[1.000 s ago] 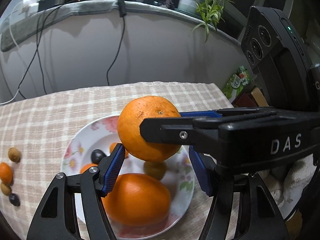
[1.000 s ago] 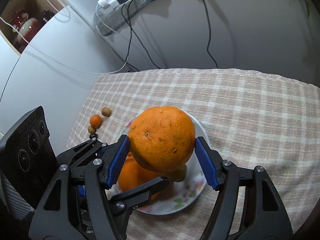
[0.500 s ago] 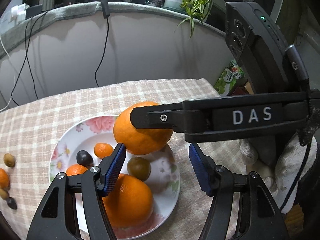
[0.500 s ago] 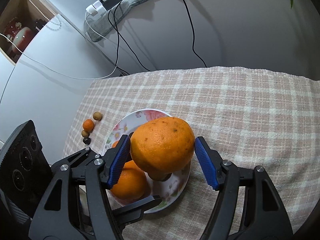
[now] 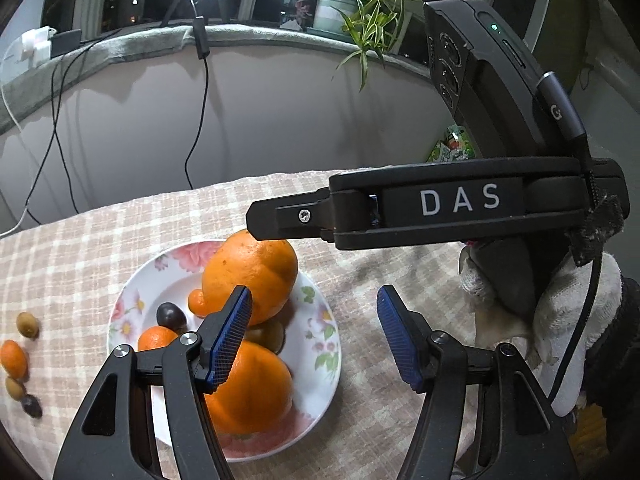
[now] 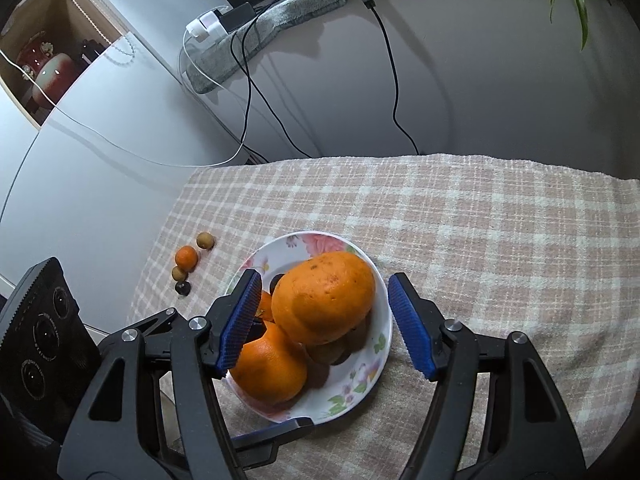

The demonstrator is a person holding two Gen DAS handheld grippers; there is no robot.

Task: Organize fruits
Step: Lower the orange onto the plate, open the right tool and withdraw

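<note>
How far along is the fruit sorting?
Done: top orange, lower orange and small fruits sit on the floral plate. In hand: nothing; left gripper and right gripper stand open, right jaws around the top orange, not touching. Left: four loose fruits on the checked cloth.

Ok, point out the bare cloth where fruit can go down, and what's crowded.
Free: checked cloth right of the plate, and the strip between it and the far edge. Crowded: the plate, piled full, and the row of small fruits left of it.
</note>
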